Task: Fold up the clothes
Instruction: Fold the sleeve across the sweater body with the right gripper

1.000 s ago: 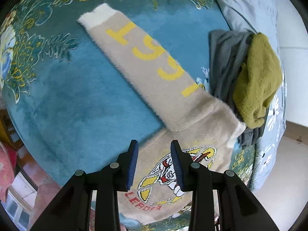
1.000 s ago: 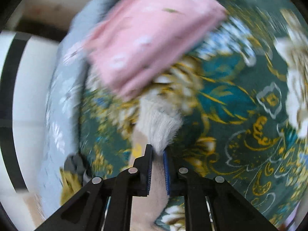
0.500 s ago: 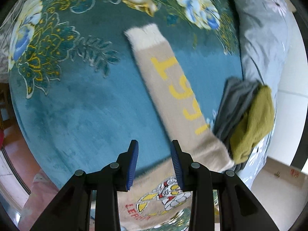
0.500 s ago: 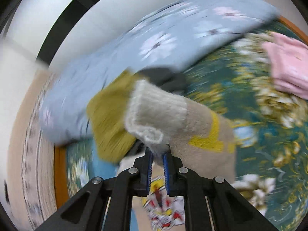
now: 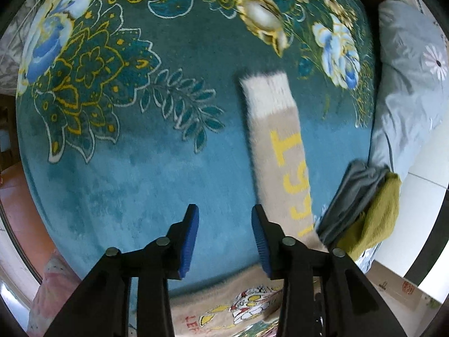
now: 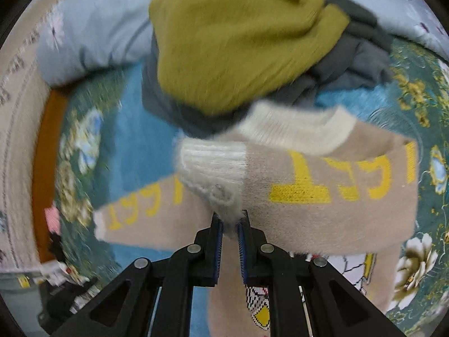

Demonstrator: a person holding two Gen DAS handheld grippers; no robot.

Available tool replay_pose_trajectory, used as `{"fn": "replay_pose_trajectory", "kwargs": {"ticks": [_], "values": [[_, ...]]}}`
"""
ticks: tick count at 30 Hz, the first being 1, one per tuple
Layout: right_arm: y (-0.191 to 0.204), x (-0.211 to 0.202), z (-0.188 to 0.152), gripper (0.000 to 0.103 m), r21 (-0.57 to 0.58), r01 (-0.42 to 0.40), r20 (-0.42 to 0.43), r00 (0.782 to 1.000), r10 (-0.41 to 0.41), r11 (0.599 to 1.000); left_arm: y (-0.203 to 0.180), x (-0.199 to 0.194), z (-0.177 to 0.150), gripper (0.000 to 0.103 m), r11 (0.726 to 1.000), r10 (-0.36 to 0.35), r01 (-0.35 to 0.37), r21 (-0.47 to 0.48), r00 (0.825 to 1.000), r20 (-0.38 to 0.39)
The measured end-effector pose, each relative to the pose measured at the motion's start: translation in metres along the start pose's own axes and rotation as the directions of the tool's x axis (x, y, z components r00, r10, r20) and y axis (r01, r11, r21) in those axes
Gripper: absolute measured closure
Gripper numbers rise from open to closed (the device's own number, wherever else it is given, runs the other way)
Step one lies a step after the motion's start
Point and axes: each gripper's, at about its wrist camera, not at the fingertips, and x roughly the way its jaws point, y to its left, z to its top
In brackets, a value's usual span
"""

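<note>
A beige sweater with yellow "1991" lettering and white cuffs lies on a teal floral blanket. In the left wrist view one sleeve stretches away from me to the right of my left gripper, which is open and empty above the blanket; the sweater's printed front shows below it. My right gripper is shut on the white cuff of the other sleeve, held folded across the sweater body.
A pile of olive and grey clothes sits just beyond the sweater; it also shows in the left wrist view. A light grey floral pillow lies at the blanket's edge. A pink item lies bottom left.
My right gripper has swung the held cuff across, from over the blanket near the pink cloth to over the sweater body by the clothes pile. My left gripper has turned and stayed open.
</note>
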Motion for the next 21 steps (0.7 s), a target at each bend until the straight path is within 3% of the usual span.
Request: {"fn": "replay_pose_trajectory", "kwargs": {"ticks": [5,9,17,21], "values": [[0.010,0.028,-0.002,0.088,-0.025,0.069,-0.071,0.995,-0.070,0.997,0.005,0.012,0.015,0.062,0.999,-0.001,0.001,-0.041,1.000,-0.005],[0.015,0.034,0.003,0.068,-0.043,0.006,-0.104,0.994,-0.010,0.999,-0.002,0.022,0.027,0.062,0.999,-0.007,0.007,-0.048,1.000,-0.006],[-0.011,0.002,0.000,0.057,0.002,-0.046,-0.078,0.996,0.046,0.999,-0.032,0.045,0.061,0.053,1.000,-0.020,0.020,-0.005,0.999,0.029],[-0.034,-0.020,-0.006,0.055,0.038,-0.020,-0.062,0.998,0.022,0.999,-0.034,0.059,0.082,0.053,0.994,-0.039,0.044,-0.097,0.998,0.055]]}}
